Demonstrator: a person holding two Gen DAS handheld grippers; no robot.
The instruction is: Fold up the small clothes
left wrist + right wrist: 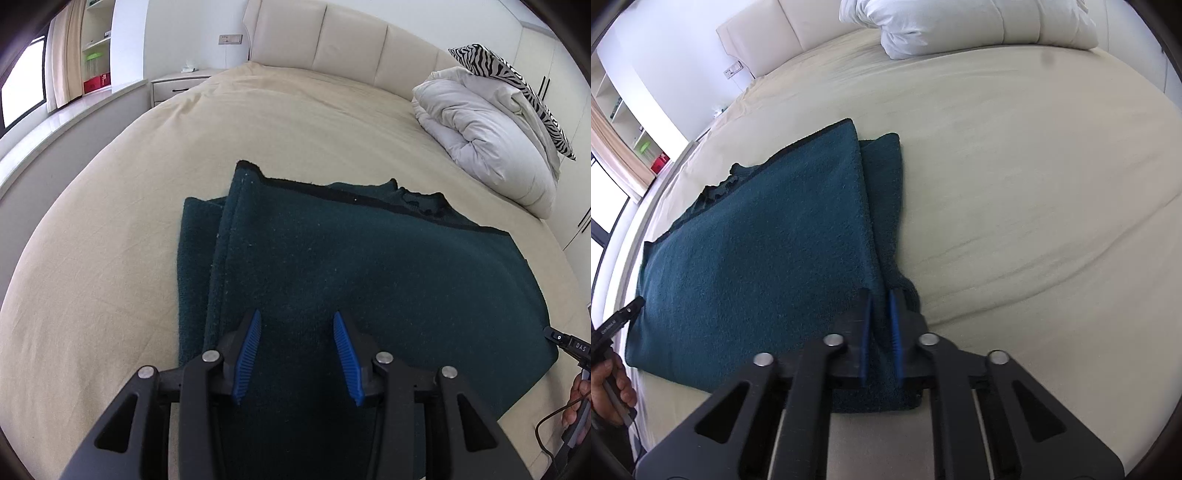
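A dark teal knitted garment (351,266) lies folded flat on the beige bed; it also shows in the right wrist view (768,236). My left gripper (297,321) is open, its blue pads spread just above the garment's near part, holding nothing. My right gripper (881,295) is nearly closed, pinching the garment's near edge between its blue pads. In the left wrist view the right gripper's tip (561,341) sits at the garment's right edge. In the right wrist view the left gripper's tip (624,314) sits at the garment's left edge.
The beige bed sheet (110,258) spreads all around the garment. A folded white duvet (487,133) with a zebra-print pillow (517,85) lies at the far right by the padded headboard (332,37). A nightstand (177,85) and a window sill stand to the left.
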